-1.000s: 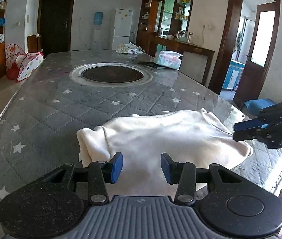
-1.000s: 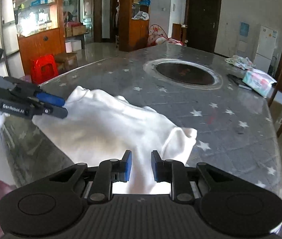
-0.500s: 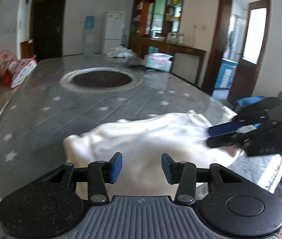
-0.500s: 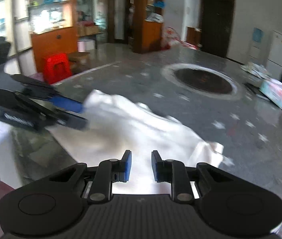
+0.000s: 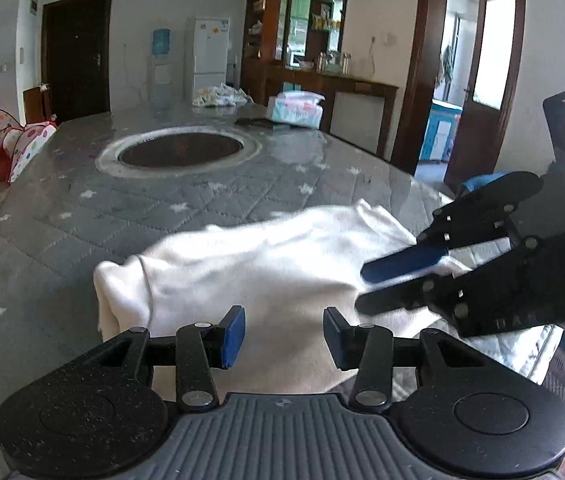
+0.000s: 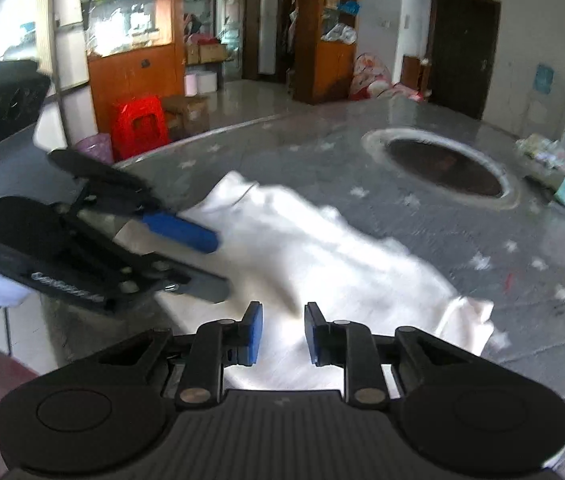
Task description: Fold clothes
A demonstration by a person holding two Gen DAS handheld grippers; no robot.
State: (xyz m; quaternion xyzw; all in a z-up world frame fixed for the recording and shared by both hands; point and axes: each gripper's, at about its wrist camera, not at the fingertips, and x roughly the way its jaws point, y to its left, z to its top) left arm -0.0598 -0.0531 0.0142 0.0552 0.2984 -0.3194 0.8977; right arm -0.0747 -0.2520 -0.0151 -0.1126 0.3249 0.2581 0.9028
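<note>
One white garment [image 5: 266, 276] on one table [image 5: 82, 216], two grippers: left [image 5: 284, 336] apart, right [image 6: 282, 334] narrow (both empty).

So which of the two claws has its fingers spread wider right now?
The left claw: a broad gap shows between its blue pads over the white garment. The right claw has its pads much closer together, though nothing sits between them.

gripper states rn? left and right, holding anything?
Left gripper: open, nothing between its fingers, above the white garment.
Right gripper: open with a narrower gap, nothing clamped, above the same garment.
</note>
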